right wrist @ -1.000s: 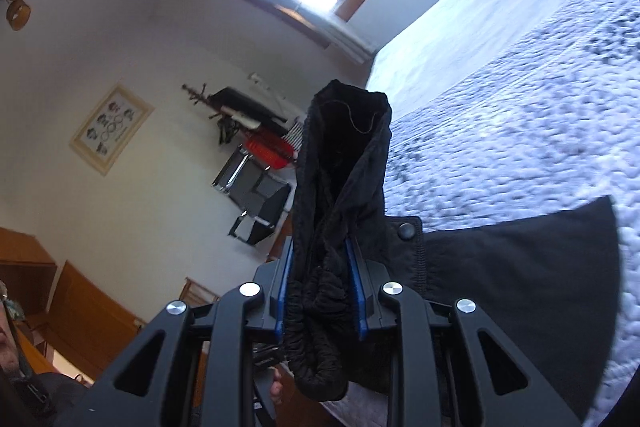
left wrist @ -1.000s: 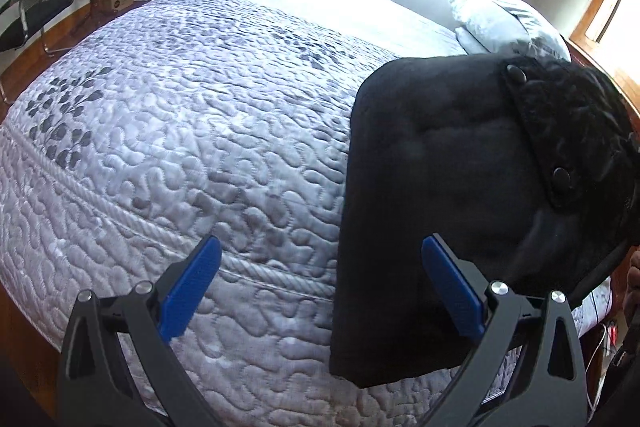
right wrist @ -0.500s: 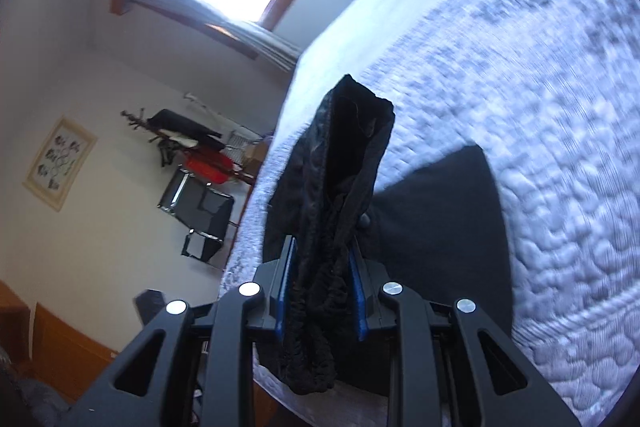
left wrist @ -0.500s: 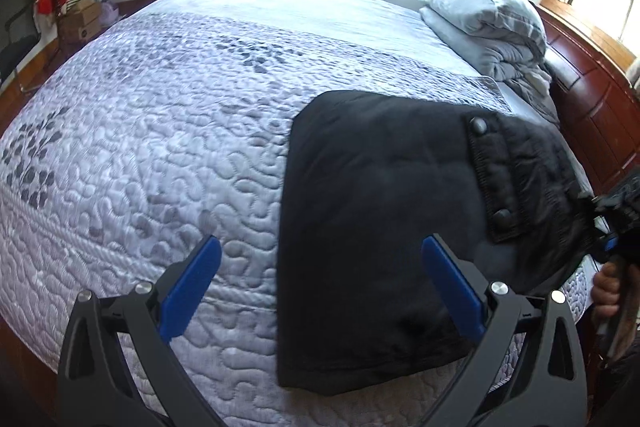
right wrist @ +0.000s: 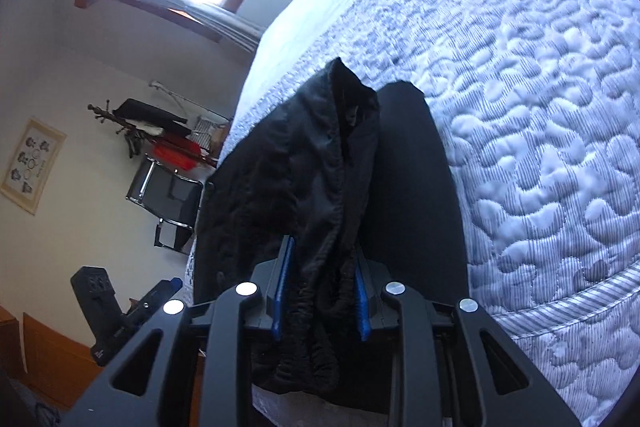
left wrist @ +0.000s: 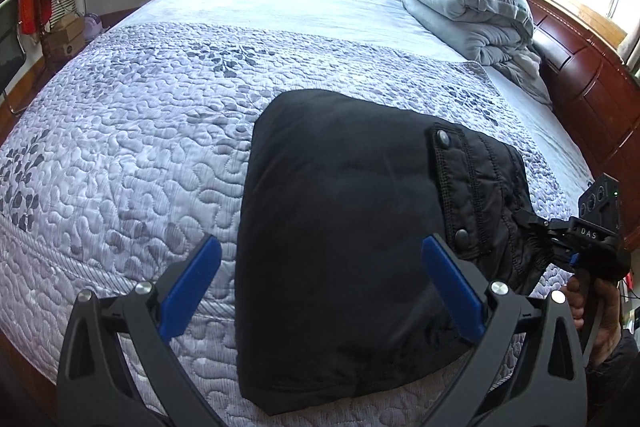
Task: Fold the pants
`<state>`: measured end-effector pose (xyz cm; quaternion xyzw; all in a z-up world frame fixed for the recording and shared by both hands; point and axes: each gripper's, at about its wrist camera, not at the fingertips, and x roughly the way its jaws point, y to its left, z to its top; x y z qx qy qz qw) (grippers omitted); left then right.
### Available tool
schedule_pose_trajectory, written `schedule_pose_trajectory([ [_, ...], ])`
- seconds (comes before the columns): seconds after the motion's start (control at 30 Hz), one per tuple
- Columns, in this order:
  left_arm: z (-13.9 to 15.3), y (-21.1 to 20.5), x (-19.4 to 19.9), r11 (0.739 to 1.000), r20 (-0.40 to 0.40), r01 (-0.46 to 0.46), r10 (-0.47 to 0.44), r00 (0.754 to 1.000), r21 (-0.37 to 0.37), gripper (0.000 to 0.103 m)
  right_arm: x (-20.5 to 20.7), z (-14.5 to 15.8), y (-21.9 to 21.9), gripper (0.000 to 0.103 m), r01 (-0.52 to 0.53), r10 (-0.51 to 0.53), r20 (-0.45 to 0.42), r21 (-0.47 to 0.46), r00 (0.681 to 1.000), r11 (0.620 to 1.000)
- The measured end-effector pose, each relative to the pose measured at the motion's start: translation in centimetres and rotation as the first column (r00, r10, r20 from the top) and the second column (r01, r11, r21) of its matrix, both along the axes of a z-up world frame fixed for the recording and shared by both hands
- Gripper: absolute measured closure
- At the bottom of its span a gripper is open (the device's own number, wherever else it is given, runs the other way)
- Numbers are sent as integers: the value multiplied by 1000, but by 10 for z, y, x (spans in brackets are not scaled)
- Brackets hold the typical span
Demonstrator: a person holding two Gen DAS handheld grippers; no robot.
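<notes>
The black pants [left wrist: 340, 247] lie folded on the bed [left wrist: 140, 147] near its edge. The right gripper [right wrist: 320, 301] is closed on the bunched waistband; the left gripper [left wrist: 320, 287] hovers wide open, holding nothing. This looks like the last fold; next, I think, the waistband should be laid flat and released.

Black pants [left wrist: 340, 247] were laid folded on the quilted bedspread [left wrist: 140, 147], near the bed's front edge. The left gripper [left wrist: 320, 291] was held above them, jaws spread wide, nothing between. The elastic waistband edge was pinched by the right gripper [left wrist: 560, 247] (person's hand visible below). Folded grey bedding [left wrist: 468, 7] was seen beyond.
</notes>
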<state>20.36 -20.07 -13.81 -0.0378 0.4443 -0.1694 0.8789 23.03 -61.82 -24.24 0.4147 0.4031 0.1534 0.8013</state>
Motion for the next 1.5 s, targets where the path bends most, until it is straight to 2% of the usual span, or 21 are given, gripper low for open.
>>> schedule_pose_trajectory([
  [0.07,-2,-1,0,1000,-4,2,-2,1000,2,3,-2,1,-4,63,0,0,-3,2,1000,1000],
  [0.13,-3,0,-1,1000,-5,3,-3,1000,7,3,-6,9,-9,63,-1,1,15,-29,1000,1000],
  [0.2,-4,2,0,1000,-5,0,0,1000,10,3,-8,21,-17,52,26,-24,28,-80,999,996],
  [0.27,-4,3,1,1000,-6,-4,4,1000,12,3,-7,31,-27,49,51,-47,47,-75,998,996],
  [0.43,-1,0,0,1000,11,-4,4,1000,25,3,21,47,-34,49,45,-38,62,-107,997,993],
  [0.57,1,-5,-1,998,32,5,-7,999,67,3,48,49,-25,49,21,-15,45,-146,999,989],
  [0.63,1,-8,0,996,36,8,-11,999,86,3,58,45,-21,59,8,-2,37,-146,999,989],
  [0.67,1,-10,0,996,39,11,-15,999,91,3,61,43,-19,71,2,3,33,-141,999,990],
  [0.77,4,-14,1,994,55,18,-25,998,111,3,69,40,-14,86,1,3,22,-146,1000,989],
  [0.9,6,-20,4,990,70,33,-43,997,139,3,73,49,-13,92,9,-1,47,-151,999,989],
  [1.07,8,-26,6,987,84,47,-61,995,156,3,80,61,-16,92,12,0,62,-179,998,984],
  [1.27,5,-31,8,985,75,54,-67,995,165,3,83,42,-16,92,6,-5,6,-240,1000,971],
  [1.33,3,-32,9,984,67,57,-69,995,168,3,79,37,-15,91,5,-5,2,-235,1000,972],
  [1.43,2,-33,9,982,59,61,-73,996,177,3,70,40,-17,81,18,-13,22,-218,1000,976],
  [1.5,2,-33,8,981,60,61,-73,996,182,3,59,44,-18,69,14,-8,24,-227,1000,974],
])
